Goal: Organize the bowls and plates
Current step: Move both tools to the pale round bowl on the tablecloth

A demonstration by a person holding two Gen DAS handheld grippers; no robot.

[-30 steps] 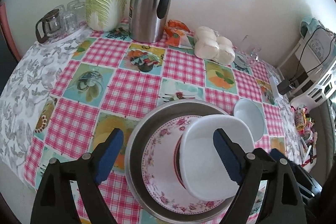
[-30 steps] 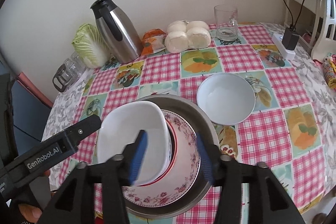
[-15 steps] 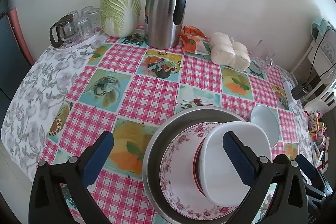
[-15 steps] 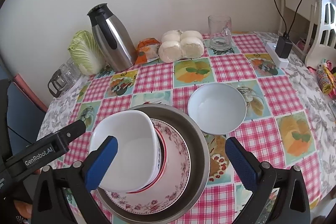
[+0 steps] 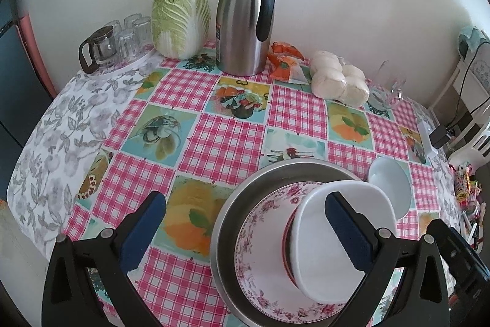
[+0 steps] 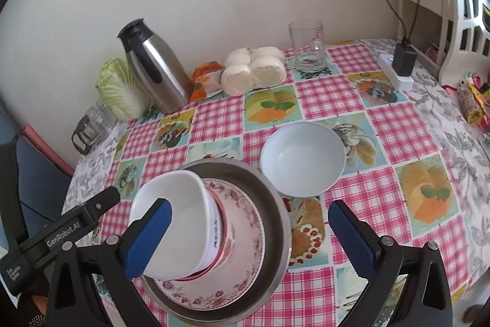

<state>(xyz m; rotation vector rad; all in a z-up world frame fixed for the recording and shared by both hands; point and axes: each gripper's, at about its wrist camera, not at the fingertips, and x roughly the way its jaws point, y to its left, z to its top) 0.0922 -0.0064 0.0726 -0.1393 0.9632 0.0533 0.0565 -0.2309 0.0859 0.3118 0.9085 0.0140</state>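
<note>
white bowl (image 5: 340,238) atop floral plate (image 5: 263,253)

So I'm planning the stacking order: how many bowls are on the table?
3 visible: a square white bowl atop a red-rimmed bowl on the floral plate, and a round white bowl beside the metal basin. More could be nested.

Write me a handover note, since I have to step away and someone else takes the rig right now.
Left tongs: open, empty, above the stack.
Right tongs: open, empty, between the stack and the loose bowl.
Stack: metal pan holds the floral plate; a red-rimmed bowl sits on it, with the square white bowl on top.
Done: those four are nested.
Left: the round white bowl sits alone on the tablecloth beside the pan; it likely goes on the stack next.
</note>
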